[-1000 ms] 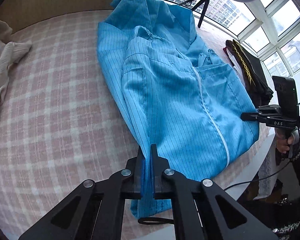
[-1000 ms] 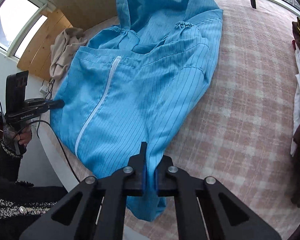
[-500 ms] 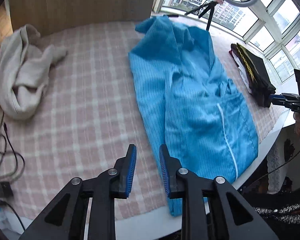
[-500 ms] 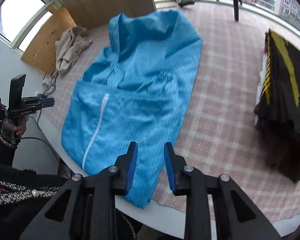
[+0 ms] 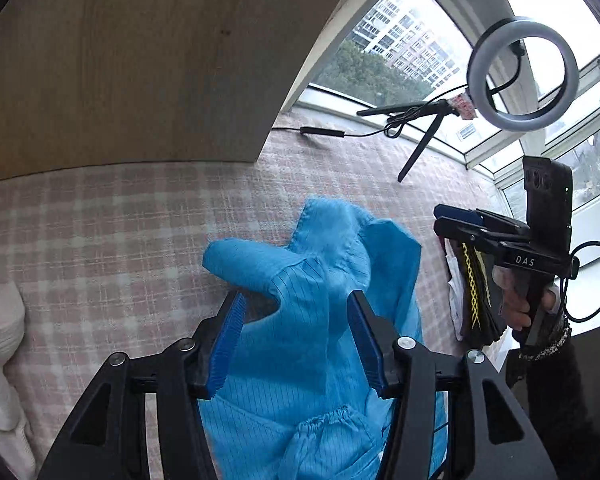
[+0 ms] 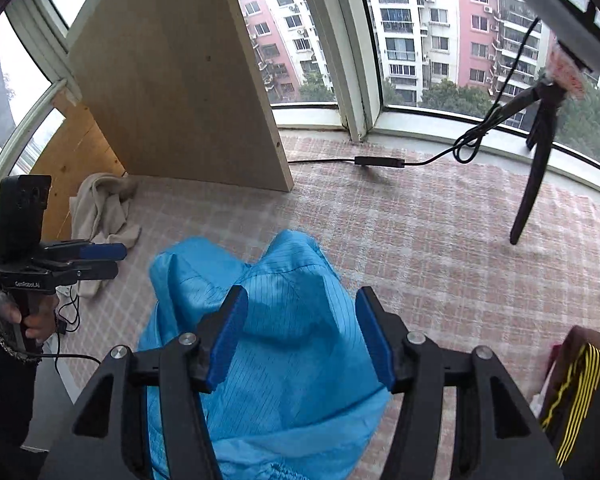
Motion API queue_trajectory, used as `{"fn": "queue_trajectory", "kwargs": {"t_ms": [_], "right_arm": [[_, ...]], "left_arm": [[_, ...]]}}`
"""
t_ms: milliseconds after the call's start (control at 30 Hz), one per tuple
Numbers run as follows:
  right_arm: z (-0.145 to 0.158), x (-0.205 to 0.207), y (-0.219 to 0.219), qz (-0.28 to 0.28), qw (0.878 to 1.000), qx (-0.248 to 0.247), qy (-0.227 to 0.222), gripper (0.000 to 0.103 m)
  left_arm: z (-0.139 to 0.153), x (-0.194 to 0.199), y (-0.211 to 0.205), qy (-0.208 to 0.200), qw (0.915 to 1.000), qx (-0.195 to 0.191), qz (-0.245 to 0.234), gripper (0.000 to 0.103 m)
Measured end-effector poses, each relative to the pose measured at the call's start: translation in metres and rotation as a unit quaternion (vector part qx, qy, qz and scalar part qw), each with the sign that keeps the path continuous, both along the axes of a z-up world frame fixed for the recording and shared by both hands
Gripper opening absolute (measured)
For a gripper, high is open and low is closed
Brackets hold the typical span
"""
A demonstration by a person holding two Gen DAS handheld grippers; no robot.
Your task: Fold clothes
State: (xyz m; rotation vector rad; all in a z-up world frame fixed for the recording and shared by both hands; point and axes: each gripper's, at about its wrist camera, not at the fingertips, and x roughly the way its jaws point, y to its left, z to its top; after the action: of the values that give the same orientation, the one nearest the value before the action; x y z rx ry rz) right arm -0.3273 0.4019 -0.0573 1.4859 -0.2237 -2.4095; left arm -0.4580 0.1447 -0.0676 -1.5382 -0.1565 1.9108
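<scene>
Fingers of both grippers spread wide apart over the bright blue pinstriped jacket on the pink checked bench.

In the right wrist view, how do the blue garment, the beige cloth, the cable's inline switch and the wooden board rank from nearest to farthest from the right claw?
1. Blue garment: directly between and under the open right claw.
2. Beige cloth: left, beside the board.
3. Wooden board and inline switch: far side; too close to call.
</scene>
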Motion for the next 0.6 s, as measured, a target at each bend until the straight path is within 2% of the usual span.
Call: {"fn": "queue_trajectory", "kwargs": {"t_ms": [67, 167, 233, 267, 300, 333, 367, 400, 433, 467, 533, 567, 600], "right_arm": [[-0.024, -0.033, -0.007, 0.007, 0.999, -0.013, -0.029, 0.055], [-0.06, -0.083, -0.019, 0.017, 0.997, -0.031, -0.073, 0.055], [-0.078, -0.096, -0.026, 0.037, 0.993, -0.042, -0.102, 0.055], [-0.087, -0.101, -0.029, 0.047, 0.991, -0.048, -0.116, 0.055], [-0.096, -0.107, -0.033, 0.058, 0.988, -0.053, -0.13, 0.055], [-0.105, -0.113, -0.036, 0.068, 0.985, -0.059, -0.144, 0.052], [-0.107, -0.111, -0.04, 0.078, 0.986, -0.047, -0.142, 0.043], [-0.107, -0.106, -0.043, 0.091, 0.986, -0.042, -0.136, 0.012], [-0.101, -0.099, -0.043, 0.099, 0.987, -0.046, -0.121, 0.003], [-0.095, -0.091, -0.043, 0.107, 0.987, -0.049, -0.106, 0.003], [-0.066, -0.07, -0.029, 0.076, 0.996, -0.04, -0.032, 0.002], [-0.051, -0.059, -0.022, 0.06, 0.998, -0.035, 0.006, 0.002], [-0.038, -0.05, -0.007, 0.034, 0.997, -0.054, 0.052, 0.002]], "left_arm": [[-0.021, -0.015, 0.008, -0.03, 0.9995, -0.011, 0.0, 0.052], [-0.048, -0.03, 0.016, -0.068, 0.9976, -0.002, -0.009, 0.051], [-0.058, -0.036, 0.019, -0.068, 0.9976, 0.003, -0.014, 0.047], [-0.062, -0.038, 0.021, -0.063, 0.9978, 0.006, -0.015, 0.032], [-0.064, -0.038, 0.022, -0.059, 0.9981, 0.011, -0.017, 0.023], [-0.064, -0.038, 0.023, -0.053, 0.9983, 0.016, -0.02, 0.018], [-0.065, -0.037, 0.024, -0.047, 0.9984, 0.02, -0.023, 0.011], [-0.061, -0.034, 0.024, -0.034, 0.9988, 0.025, -0.026, 0.009], [-0.052, -0.03, 0.023, -0.013, 0.999, 0.032, -0.029, 0.008], [-0.04, -0.024, 0.021, 0.018, 0.9988, 0.033, -0.03, 0.007], [-0.013, -0.009, 0.017, 0.102, 0.9936, 0.034, -0.036, 0.008], [-0.006, -0.005, 0.017, 0.135, 0.9895, 0.034, -0.039, 0.015], [-0.011, -0.008, 0.019, 0.15, 0.988, 0.012, -0.036, 0.03]]}}
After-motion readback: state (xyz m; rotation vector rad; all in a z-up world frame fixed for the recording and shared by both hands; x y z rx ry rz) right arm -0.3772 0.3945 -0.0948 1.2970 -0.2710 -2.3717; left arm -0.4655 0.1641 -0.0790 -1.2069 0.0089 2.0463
